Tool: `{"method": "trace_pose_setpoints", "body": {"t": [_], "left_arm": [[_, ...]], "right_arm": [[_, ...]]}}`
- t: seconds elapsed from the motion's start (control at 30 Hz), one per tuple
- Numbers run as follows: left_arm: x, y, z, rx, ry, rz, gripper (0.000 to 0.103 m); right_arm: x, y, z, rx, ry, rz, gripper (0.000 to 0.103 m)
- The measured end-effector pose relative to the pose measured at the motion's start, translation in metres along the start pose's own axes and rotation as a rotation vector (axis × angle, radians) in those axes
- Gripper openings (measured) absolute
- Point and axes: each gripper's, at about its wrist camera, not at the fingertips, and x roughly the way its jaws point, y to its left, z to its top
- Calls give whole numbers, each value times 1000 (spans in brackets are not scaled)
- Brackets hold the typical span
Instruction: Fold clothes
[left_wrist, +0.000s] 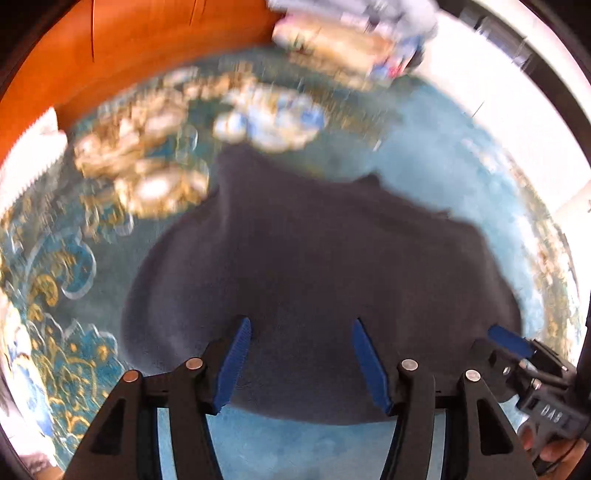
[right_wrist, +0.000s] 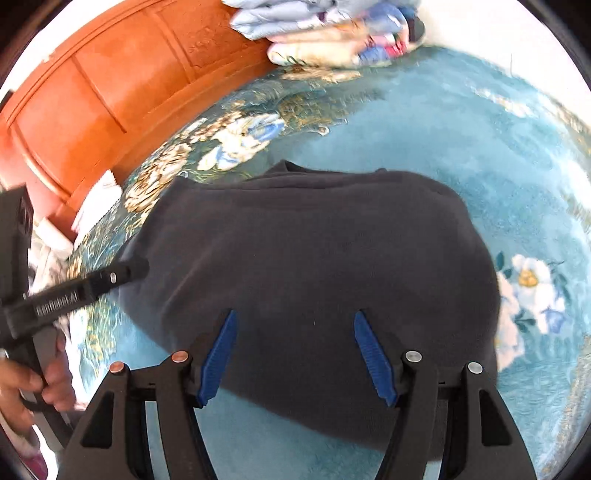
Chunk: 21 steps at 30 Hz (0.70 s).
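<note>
A dark grey fleece garment lies folded into a rough block on a teal flowered bedspread; it also fills the middle of the right wrist view. My left gripper hovers over the garment's near edge, jaws wide apart and empty. My right gripper hovers over the same near edge, also wide apart and empty. The right gripper's blue finger shows at the garment's right side in the left wrist view. The left gripper's body shows at the garment's left side in the right wrist view.
An orange wooden headboard stands at the back left. A pile of folded patterned bedding sits at the back against it. White cloth lies by the bed's left edge. The left wrist view is motion-blurred.
</note>
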Motion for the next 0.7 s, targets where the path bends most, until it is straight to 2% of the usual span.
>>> {"method": "trace_pose_setpoints", "body": {"t": [0.1,0.17,0.23,0.33,0.43,0.5,0.57,0.67,0.7], "left_arm": [[12,-17,-5,121,4,80,63],[15,-29,-7,181,5,130,66],[16,-32,-6,181,4,145,66],[1,-31,-16,95,-25,78,66],[-13,-30,-27,7,-54,9,66],[-23,-29,-33,-52,-74,-37,66],[-33,-28,-40,-110,-93,-83,66],[-43,-40,-58,-160,-103,-112,67],[-44,-47,-66,-165,-101,-117,71]], "right_arm": [[17,-3,1,18,31,-7,69],[22,3,0,-18,29,-20,82],[26,12,-2,-73,37,-40,88],[21,17,-6,-112,40,-57,89],[-9,4,-13,-22,-32,14,88],[-30,-7,-22,22,-85,23,88],[-51,-21,-37,56,-125,5,88],[-72,-44,-60,99,-137,-29,88],[-76,-51,-68,109,-130,-39,88]]}}
